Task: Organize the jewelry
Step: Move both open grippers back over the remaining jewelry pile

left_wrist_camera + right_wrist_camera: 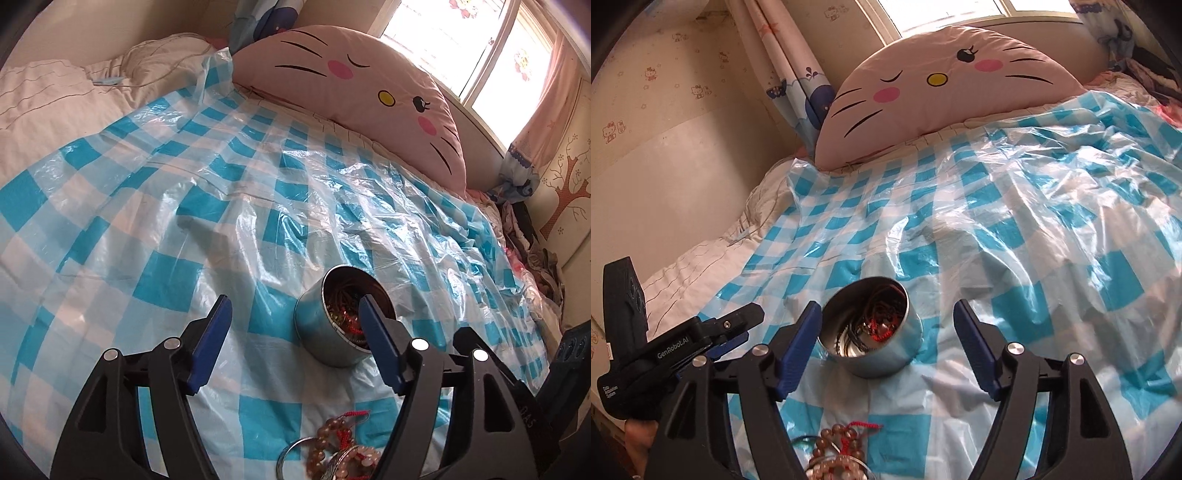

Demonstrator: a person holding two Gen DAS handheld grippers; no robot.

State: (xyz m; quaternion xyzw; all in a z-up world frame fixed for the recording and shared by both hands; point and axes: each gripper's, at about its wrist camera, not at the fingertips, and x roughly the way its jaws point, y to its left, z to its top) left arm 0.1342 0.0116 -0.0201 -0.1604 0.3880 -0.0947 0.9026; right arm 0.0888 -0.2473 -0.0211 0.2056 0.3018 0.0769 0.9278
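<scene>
Both grippers stand wide open and hold nothing: the left gripper [295, 310] has its right pad in front of the round metal tin [328, 325], while the right gripper [886, 314] frames the same tin [875, 332] with both pads apart from it. The tin rests tilted on the blue-checked plastic sheet [166, 229] covering the bed, with tangled cords and beads inside. A beaded bracelet pile [343, 450] with red cord and a bangle lies on the sheet near the cameras, and a pink cat-face cushion [945, 85] stands well beyond.
</scene>
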